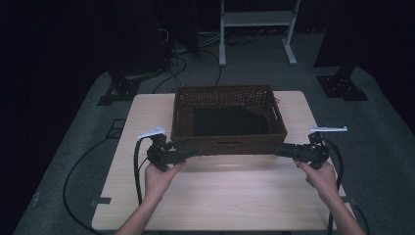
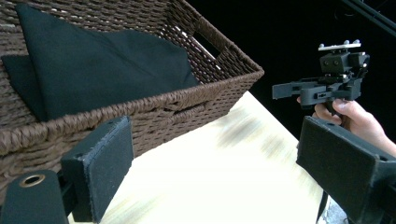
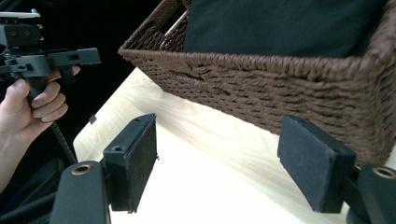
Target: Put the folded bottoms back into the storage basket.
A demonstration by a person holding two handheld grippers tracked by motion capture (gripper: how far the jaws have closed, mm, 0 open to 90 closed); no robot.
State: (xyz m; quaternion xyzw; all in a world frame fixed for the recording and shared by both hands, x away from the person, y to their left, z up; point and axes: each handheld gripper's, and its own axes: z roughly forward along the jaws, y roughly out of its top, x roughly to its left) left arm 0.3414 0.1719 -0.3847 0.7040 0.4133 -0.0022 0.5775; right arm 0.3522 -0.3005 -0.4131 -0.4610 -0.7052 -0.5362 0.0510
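A person's two hands hold a claw at each near corner of a brown wicker basket (image 1: 228,141) on the pale wooden surface (image 1: 220,196). The left claw (image 1: 188,149) stands released beside the basket's front left corner, its black pads spread wide and empty in the left gripper view; the right claw (image 1: 280,151) is likewise released just beside the front right corner, gripping nothing. The basket sits toward the far half of the surface, and a folded black cloth (image 1: 230,121) lies flat inside it. Beyond the surface, cables (image 1: 171,73) trail across the grey floor toward a white stand (image 1: 257,19). The risk from here: a claw closing on only the woven rim could slip, or uneven lifting could tilt the basket and shift the cloth.
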